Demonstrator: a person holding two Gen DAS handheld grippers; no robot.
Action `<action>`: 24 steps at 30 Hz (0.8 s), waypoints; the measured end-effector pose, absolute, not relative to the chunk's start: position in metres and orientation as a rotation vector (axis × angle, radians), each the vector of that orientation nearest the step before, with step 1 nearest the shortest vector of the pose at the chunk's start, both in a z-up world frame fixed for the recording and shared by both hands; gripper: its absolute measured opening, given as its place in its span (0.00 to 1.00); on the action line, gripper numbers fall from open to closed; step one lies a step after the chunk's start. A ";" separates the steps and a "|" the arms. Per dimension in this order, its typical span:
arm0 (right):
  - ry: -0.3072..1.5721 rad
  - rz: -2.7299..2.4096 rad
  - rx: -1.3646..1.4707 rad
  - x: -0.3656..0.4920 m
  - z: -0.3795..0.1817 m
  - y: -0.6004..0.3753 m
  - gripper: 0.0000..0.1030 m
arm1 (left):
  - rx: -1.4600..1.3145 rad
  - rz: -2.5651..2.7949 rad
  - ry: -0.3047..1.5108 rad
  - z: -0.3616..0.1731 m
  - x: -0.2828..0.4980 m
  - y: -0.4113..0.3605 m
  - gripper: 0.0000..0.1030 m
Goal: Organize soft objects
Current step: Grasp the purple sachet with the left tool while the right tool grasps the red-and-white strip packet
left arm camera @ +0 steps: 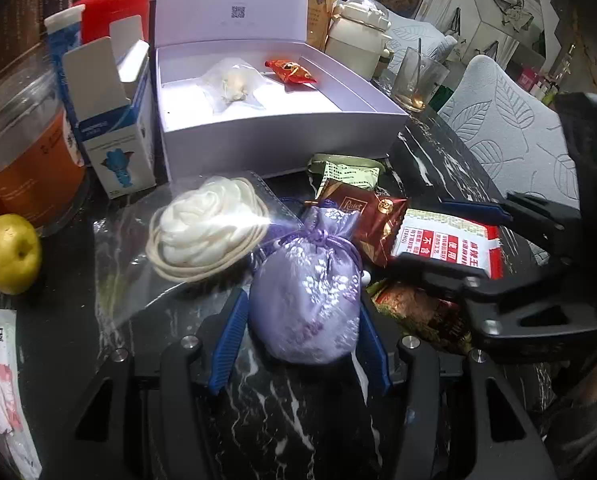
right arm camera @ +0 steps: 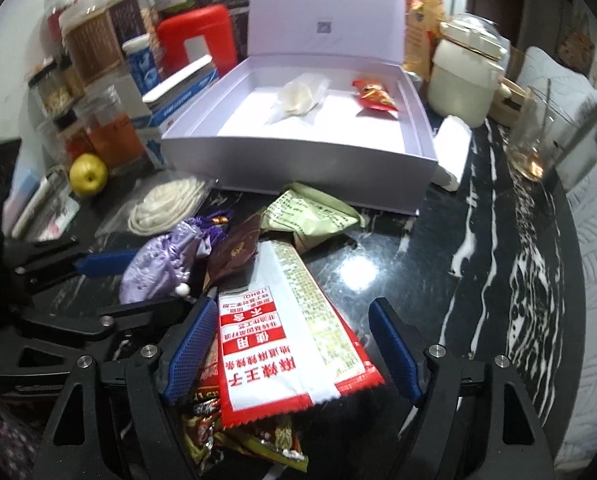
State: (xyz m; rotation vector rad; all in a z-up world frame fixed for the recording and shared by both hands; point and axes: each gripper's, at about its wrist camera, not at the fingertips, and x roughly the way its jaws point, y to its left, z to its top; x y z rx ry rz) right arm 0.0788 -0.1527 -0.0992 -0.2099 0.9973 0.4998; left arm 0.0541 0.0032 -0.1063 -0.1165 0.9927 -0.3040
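Note:
A lilac satin pouch (left arm camera: 306,300) lies on the black marble table between the blue pads of my left gripper (left arm camera: 300,320), which close against its sides; it also shows in the right wrist view (right arm camera: 158,264). My right gripper (right arm camera: 290,344) is open around a red and white snack packet (right arm camera: 294,344), pads apart from it; the packet also shows in the left wrist view (left arm camera: 450,240). A white rope coil in a clear bag (left arm camera: 206,228) lies left of the pouch. The open lilac box (left arm camera: 282,132) holds a clear bag with a white item (left arm camera: 234,84) and a red packet (left arm camera: 290,72).
A brown Rater packet (left arm camera: 362,220) and a green packet (right arm camera: 310,216) lie near the box. A yellow apple (left arm camera: 10,254), jars (left arm camera: 26,160), a blue-white carton (left arm camera: 114,128), a cream pot (right arm camera: 466,76) and a glass (right arm camera: 538,136) ring the table. More wrappers (right arm camera: 234,432) lie under the snack packet.

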 end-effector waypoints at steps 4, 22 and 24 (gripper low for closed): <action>1.004 0.521 -0.273 0.084 -0.101 -0.140 0.76 | -0.108 -0.303 0.996 -0.104 0.048 0.006 0.52; 1.034 0.545 -0.198 0.074 -0.108 -0.152 0.54 | -0.092 -0.369 1.003 -0.117 0.069 -0.007 0.52; 1.037 0.547 -0.184 0.071 -0.108 -0.154 0.54 | -0.094 -0.387 0.978 -0.115 0.068 -0.008 0.51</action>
